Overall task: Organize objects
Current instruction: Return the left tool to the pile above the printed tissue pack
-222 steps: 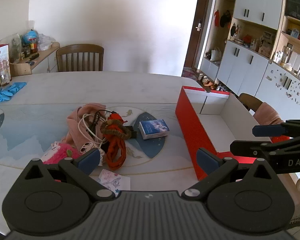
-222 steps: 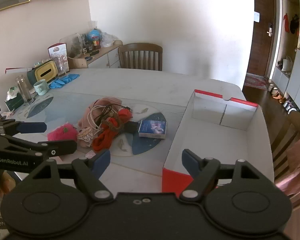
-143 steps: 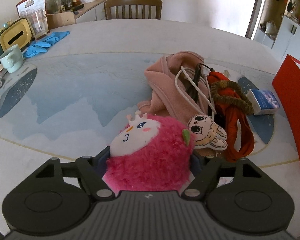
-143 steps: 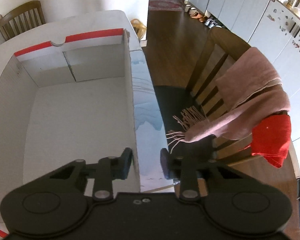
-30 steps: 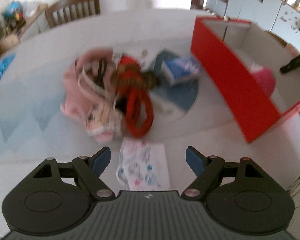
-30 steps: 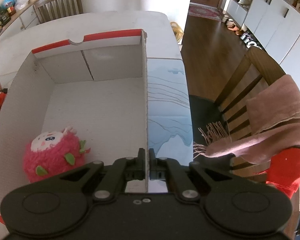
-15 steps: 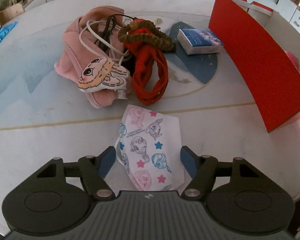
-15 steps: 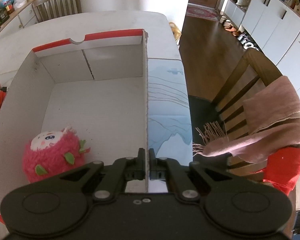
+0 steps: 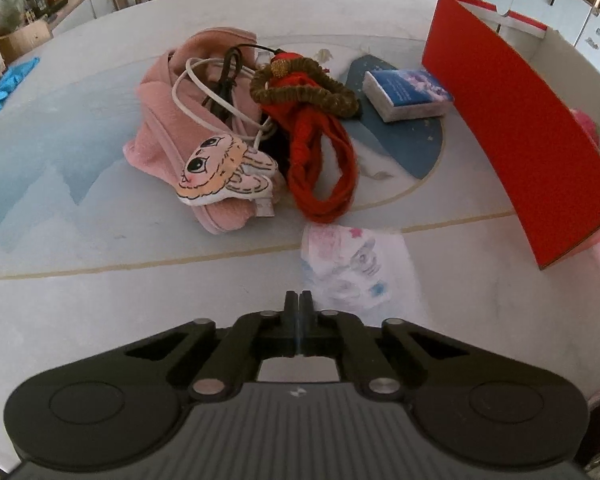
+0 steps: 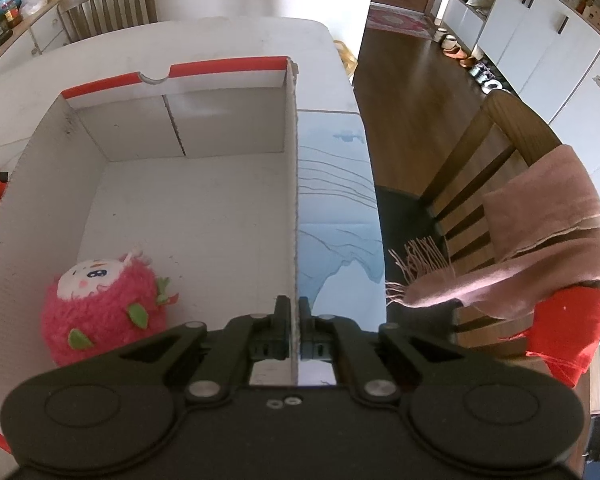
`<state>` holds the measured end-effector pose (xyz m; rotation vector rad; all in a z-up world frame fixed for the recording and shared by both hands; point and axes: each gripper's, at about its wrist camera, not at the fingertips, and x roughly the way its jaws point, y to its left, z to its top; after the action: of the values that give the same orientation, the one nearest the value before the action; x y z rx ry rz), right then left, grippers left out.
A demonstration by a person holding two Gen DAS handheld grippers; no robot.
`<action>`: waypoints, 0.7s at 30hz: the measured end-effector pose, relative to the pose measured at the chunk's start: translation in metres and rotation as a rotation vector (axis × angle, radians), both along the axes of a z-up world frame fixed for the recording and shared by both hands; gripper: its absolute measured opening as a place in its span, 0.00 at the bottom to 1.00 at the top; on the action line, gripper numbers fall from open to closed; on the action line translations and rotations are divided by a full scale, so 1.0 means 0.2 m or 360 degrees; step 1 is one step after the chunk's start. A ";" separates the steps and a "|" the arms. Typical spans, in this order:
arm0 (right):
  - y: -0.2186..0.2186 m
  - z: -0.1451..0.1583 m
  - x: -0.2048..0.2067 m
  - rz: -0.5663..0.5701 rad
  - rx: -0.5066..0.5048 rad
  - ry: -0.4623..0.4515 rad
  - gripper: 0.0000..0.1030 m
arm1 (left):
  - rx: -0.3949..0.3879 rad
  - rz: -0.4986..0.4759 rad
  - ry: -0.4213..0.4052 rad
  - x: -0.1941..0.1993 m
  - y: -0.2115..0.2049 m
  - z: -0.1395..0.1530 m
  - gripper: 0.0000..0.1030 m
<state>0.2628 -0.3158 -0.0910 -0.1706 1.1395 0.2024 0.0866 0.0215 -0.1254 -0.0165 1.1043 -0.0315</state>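
Two views show this moment. From the left wrist, the left hand-held gripper point(image 9: 299, 300) has its jaws pressed together with nothing visible between them, just above the tabletop point(image 9: 100, 300) near its close edge. A child's face mask point(image 9: 356, 268), blurred, lies flat just right of the fingertips and beyond them; whether they touch it I cannot tell. Farther in, toward the middle of the tabletop, sits a heap: a pink cloth point(image 9: 160, 120) with a white cable point(image 9: 204, 108) and a dark cable point(image 9: 224, 84) on it, a flat cartoon toy point(image 9: 220, 172) leaning on its near side, and a red band point(image 9: 320, 168) touching it on the right, topped by a brown scrunchie point(image 9: 304, 92). A tissue pack point(image 9: 406, 94) lies apart, between the heap and the box point(image 9: 520, 128), whose red wall stands along the right side of the tabletop.

From the right wrist, the right hand-held gripper point(image 10: 293, 310) is clamped on the box's point(image 10: 292, 200) right wall, one finger inside, one outside. A pink plush point(image 10: 104, 304) sits in the box's near left corner. Beyond the tabletop's right edge stands a chair point(image 10: 500, 152) with a scarf point(image 10: 540, 240) draped over it.
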 end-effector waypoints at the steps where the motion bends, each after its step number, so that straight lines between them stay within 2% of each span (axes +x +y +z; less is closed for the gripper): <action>1: 0.00 0.00 0.00 -0.0003 0.0000 0.0000 0.02 | -0.0027 -0.0006 -0.0010 0.00 0.00 0.01 0.00; 4: 0.00 0.00 0.00 -0.0012 -0.0004 -0.0002 0.02 | -0.0033 -0.0052 -0.0040 -0.01 0.00 0.05 0.00; 7: 0.01 0.01 -0.01 -0.0018 -0.0009 -0.0006 0.02 | -0.0049 -0.0093 -0.0015 -0.01 -0.01 0.06 0.00; 10: 0.01 0.00 -0.01 -0.0022 -0.0013 -0.0006 0.02 | -0.0136 -0.0161 -0.0004 0.00 -0.01 0.06 0.00; 14: 0.02 0.00 -0.02 -0.0022 -0.0017 -0.0004 0.02 | -0.0186 -0.0244 0.0003 0.01 -0.05 0.08 0.08; 15: 0.02 0.00 -0.02 -0.0023 -0.0017 -0.0003 0.02 | -0.0195 -0.0258 0.0008 0.01 -0.06 0.07 0.15; 17: 0.02 0.00 -0.02 -0.0019 -0.0020 -0.0002 0.02 | -0.0188 -0.0295 0.0030 0.01 -0.09 0.07 0.41; 18: 0.02 0.00 -0.02 -0.0018 -0.0020 -0.0003 0.02 | -0.0163 -0.0315 0.0026 0.00 -0.11 0.06 0.67; 19: 0.02 0.00 -0.02 -0.0018 -0.0019 -0.0003 0.02 | -0.0139 -0.0329 0.0007 -0.01 -0.12 0.07 0.74; 21: 0.02 0.00 -0.02 -0.0020 -0.0020 -0.0002 0.02 | -0.0133 -0.0341 0.0009 -0.01 -0.14 0.05 0.74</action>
<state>0.2588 -0.3119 -0.0910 -0.1746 1.1404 0.1842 0.0855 -0.0066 -0.1145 0.0271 1.1063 -0.2699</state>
